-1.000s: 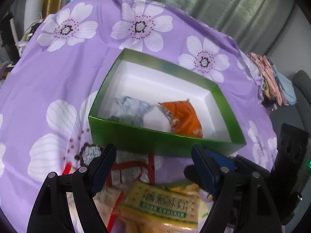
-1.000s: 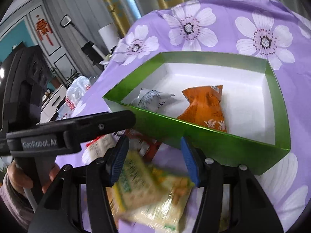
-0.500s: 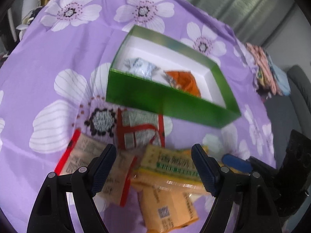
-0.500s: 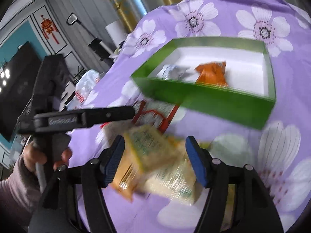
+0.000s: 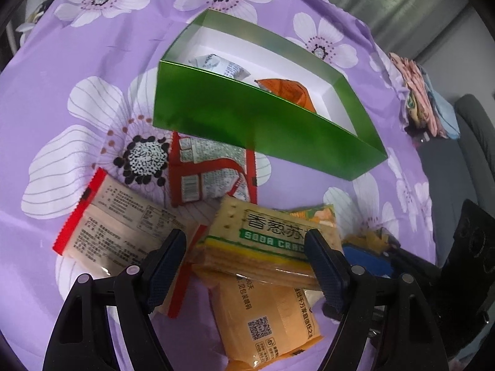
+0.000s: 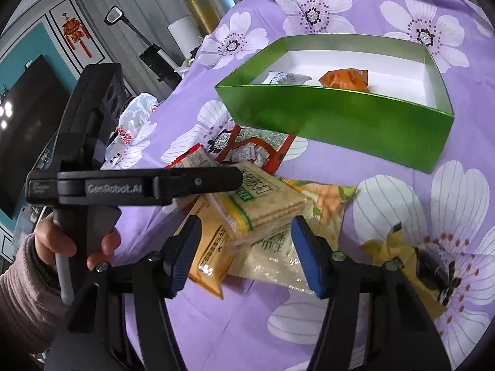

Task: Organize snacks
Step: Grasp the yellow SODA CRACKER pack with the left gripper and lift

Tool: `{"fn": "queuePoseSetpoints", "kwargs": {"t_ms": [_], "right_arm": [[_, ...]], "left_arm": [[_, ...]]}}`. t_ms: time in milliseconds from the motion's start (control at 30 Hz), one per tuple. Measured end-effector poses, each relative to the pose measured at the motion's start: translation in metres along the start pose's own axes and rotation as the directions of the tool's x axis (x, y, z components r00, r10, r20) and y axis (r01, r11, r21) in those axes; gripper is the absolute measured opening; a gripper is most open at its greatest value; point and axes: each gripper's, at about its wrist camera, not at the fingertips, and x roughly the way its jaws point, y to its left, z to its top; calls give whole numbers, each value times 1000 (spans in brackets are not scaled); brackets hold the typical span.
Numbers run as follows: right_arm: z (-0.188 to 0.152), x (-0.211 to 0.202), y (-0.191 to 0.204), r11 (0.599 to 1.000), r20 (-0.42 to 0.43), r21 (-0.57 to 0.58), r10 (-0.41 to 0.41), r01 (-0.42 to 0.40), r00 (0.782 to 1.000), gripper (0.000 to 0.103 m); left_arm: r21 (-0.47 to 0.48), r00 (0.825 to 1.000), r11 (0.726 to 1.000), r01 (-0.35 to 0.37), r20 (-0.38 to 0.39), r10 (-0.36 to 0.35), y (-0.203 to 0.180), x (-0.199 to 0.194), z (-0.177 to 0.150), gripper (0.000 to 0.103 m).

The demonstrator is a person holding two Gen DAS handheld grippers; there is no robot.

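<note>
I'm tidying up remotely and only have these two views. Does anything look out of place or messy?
Yes. Only two packets lie in the green box; the rest sit piled crookedly on the cloth before it, the soda cracker pack atop an orange packet. Nothing looks spilled.

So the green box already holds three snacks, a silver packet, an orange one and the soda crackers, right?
Not quite: the green box holds only two, the silver packet and the orange one. The left wrist view shows the soda crackers outside on the cloth, in the pile before the box.
</note>
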Motion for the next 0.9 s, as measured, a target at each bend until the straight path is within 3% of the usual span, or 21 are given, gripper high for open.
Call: {"fn": "queuePoseSetpoints", "kwargs": {"t_ms": [300,500,700,900], "right_arm": [[-1,9,-11,999,-6,32,11,-11,1000,50],[-4,12,0,998,-5,-51,-33,33,999,45],[-6,6,-4,999,27,-30,-12,13,1000,38],[-10,0,0,999,48,-32,-8,10,999,37]], "left_arm": [[-20,1000,1000,0,26,0,2,-2,-1,62],[-21,999,1000,-12,43,13,3,-4,-3,60],[-20,998,1000,-15,56,17,4,-10,-6,58],[-5,997,1000,-26,71,26,-1,-19,-11,58]]}}
